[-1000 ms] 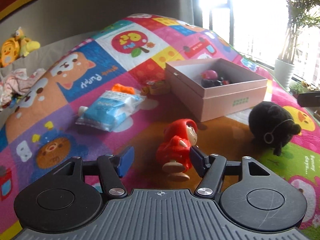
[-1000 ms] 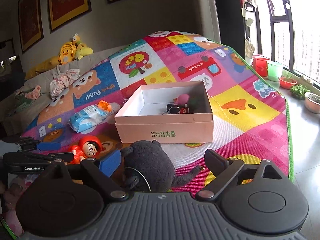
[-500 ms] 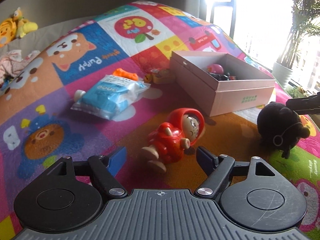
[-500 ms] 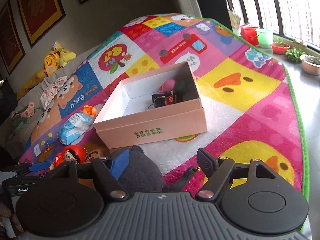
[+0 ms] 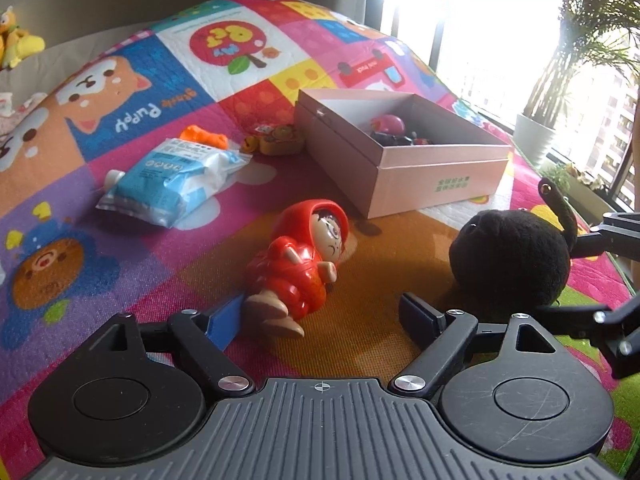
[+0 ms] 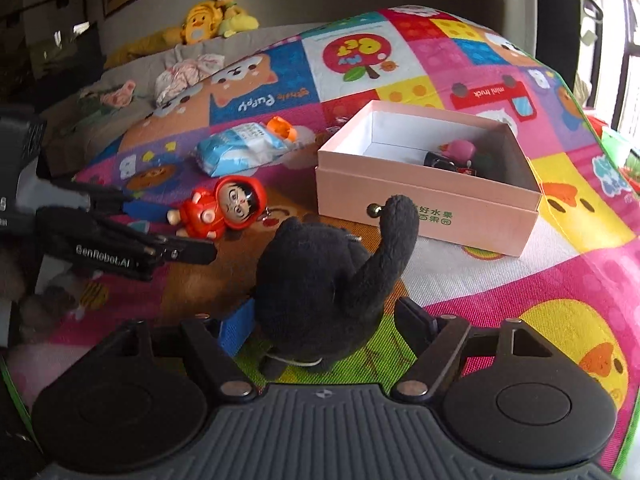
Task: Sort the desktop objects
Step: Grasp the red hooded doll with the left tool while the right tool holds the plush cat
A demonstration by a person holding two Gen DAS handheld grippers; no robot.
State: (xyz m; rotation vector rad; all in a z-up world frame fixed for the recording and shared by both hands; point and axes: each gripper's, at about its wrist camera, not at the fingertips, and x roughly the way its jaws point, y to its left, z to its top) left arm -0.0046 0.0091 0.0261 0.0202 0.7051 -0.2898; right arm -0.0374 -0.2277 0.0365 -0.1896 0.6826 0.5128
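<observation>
A red hooded doll (image 5: 304, 256) lies on its back on the play mat, its feet by the blue left pad. My left gripper (image 5: 320, 312) is opening around it, and no pad presses it. A black plush toy (image 6: 320, 280) stands between the jaws of my right gripper (image 6: 325, 318), tail up. Those jaws are opening too, with a gap at the right pad. Beyond both sits an open pink box (image 5: 436, 176) holding a pink toy (image 5: 387, 123) and dark small items. The doll (image 6: 224, 210) and box (image 6: 432, 208) also show in the right wrist view.
A blue-and-white wipes pack (image 5: 176, 184), an orange toy (image 5: 202, 136) and a small yellow toy (image 5: 276, 140) lie left of the box. Yellow plush toys (image 6: 212, 16) and crumpled cloth (image 6: 188, 76) sit at the back. A potted plant (image 5: 536, 136) stands by the window.
The doll stood upright in my left jaws, then tipped onto its back as they spread. My right gripper rolled and closed in on the black plush, whose tail now points up.
</observation>
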